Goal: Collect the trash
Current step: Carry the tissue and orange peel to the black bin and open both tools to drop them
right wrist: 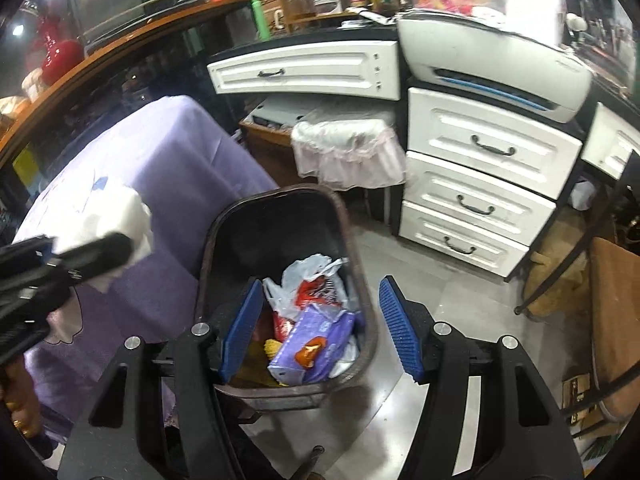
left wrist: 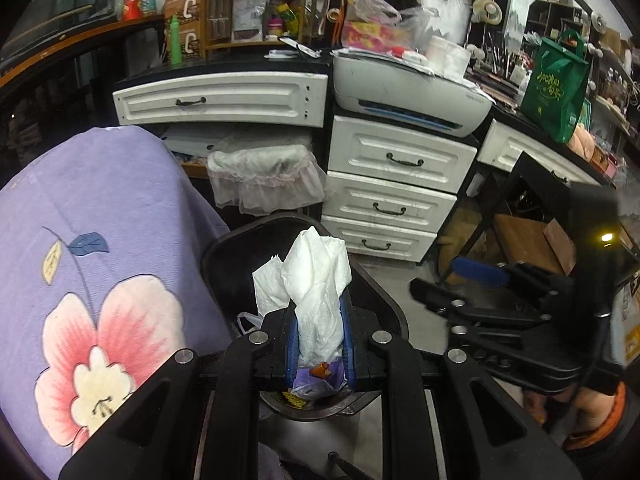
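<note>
White drawers (right wrist: 486, 184) and a grey printer (right wrist: 492, 64) back a cluttered room beside a purple flowered cloth (left wrist: 92, 240). On the floor stands a dark trash bin (right wrist: 224, 232) holding a purple packet (right wrist: 316, 344), a red wrapper (right wrist: 316, 288) and a clear plastic bag (right wrist: 296, 276); only the right wrist view shows these fully. Right gripper (right wrist: 320, 328) hangs over the bin, jaws spread with nothing between them. Left gripper (left wrist: 320, 340) pinches 1 wad of white tissue (left wrist: 320, 292) above the bin.
</note>
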### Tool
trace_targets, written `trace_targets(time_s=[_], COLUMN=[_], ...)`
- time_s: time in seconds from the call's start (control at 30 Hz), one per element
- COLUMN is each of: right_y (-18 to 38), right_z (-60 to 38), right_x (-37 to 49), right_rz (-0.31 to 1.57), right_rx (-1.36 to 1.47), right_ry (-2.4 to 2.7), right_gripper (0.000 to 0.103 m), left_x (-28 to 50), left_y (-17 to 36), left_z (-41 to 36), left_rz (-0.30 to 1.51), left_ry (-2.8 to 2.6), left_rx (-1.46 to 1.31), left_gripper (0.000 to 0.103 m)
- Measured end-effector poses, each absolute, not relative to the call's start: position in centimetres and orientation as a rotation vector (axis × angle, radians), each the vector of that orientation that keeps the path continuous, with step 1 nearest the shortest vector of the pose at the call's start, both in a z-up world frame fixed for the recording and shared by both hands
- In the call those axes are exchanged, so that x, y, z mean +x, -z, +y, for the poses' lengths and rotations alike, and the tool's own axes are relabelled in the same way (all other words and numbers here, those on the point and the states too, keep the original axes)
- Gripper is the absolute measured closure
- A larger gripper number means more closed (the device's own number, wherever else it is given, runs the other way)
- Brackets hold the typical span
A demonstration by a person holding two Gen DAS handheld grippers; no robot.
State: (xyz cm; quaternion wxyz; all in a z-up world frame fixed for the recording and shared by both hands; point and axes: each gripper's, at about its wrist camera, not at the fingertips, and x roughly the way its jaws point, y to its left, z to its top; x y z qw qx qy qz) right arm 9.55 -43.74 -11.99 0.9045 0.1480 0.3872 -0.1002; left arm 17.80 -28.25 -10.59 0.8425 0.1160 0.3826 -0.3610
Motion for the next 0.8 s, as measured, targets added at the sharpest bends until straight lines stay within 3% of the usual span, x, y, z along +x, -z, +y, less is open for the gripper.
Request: trace_targets(time_s=[0.27, 0.37, 0.47, 0.53, 0.6, 0.8], right_y=[11.8, 11.6, 11.5, 11.2, 10.9, 10.1], right_z=[-45.1, -45.5, -45.6, -45.4, -45.3, -45.1], right_x=[8.2, 7.8, 7.7, 7.4, 7.3, 6.9], right_rz=[0.798, 0.795, 0.790, 0.778, 0.772, 0.753], right_rx=[0.303, 0.309, 0.310, 0.306, 0.302, 0.306], right_ry=[0.259, 0.269, 0.276, 0.286, 0.288, 0.282], right_gripper=[0.041, 0.041, 0.040, 0.030, 0.029, 0.029], left_x=[18.7, 19.0, 19.1, 19.0, 18.9, 18.0], left_y=[12.5, 12.9, 13.0, 12.8, 12.5, 10.1], left_z=[-29.5, -29.6, -29.8, -29.7, -29.7, -28.7], left_rz=[0.855, 0.859, 0.860, 0.851, 0.835, 0.773], left_ry=[0.754, 0.743, 0.742, 0.746, 0.750, 0.754], left_rx=[0.283, 0.287, 0.292, 0.289, 0.276, 0.236], left_gripper=[0.085, 0.080, 0.068, 0.043, 0.031, 0.021])
